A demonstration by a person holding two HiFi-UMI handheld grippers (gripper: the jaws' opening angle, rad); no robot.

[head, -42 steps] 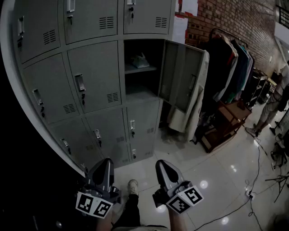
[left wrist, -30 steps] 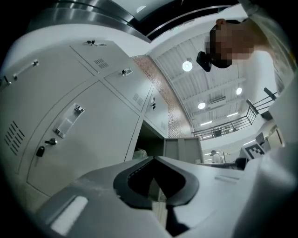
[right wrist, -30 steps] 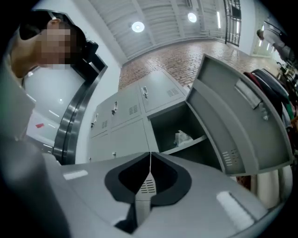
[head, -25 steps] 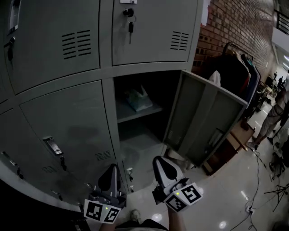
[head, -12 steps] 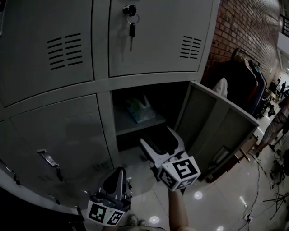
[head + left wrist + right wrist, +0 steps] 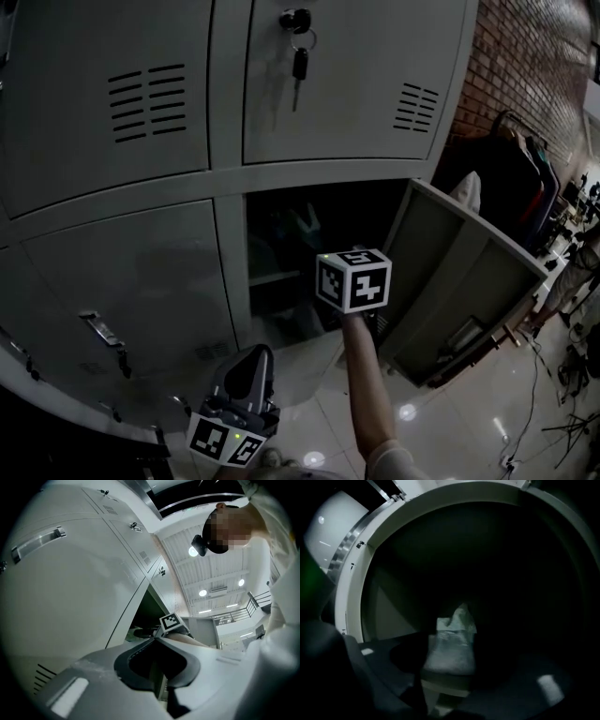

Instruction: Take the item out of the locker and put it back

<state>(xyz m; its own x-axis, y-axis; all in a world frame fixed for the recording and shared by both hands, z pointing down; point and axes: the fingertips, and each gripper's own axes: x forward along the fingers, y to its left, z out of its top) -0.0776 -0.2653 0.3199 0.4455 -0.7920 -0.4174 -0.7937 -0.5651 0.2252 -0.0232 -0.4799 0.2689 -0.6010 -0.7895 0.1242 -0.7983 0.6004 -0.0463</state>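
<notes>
The grey locker bank (image 6: 141, 112) fills the head view, with one door (image 6: 450, 272) swung open to the right. The right gripper (image 6: 457, 679) reaches into that dark compartment. Its jaws have just been opening and stand released, gripping nothing (the pale crumpled bag (image 6: 450, 648) sits ahead of them on the shelf (image 6: 440, 687)). The left gripper (image 6: 248, 366) hangs low outside, jaws clenched on nothing. Keys (image 6: 300, 58) dangle from the door above.

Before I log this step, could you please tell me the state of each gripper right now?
Left gripper: shut, empty.
Right gripper: open, jaws have just been opening, nothing gripped; bag lies ahead, untouched.
</notes>
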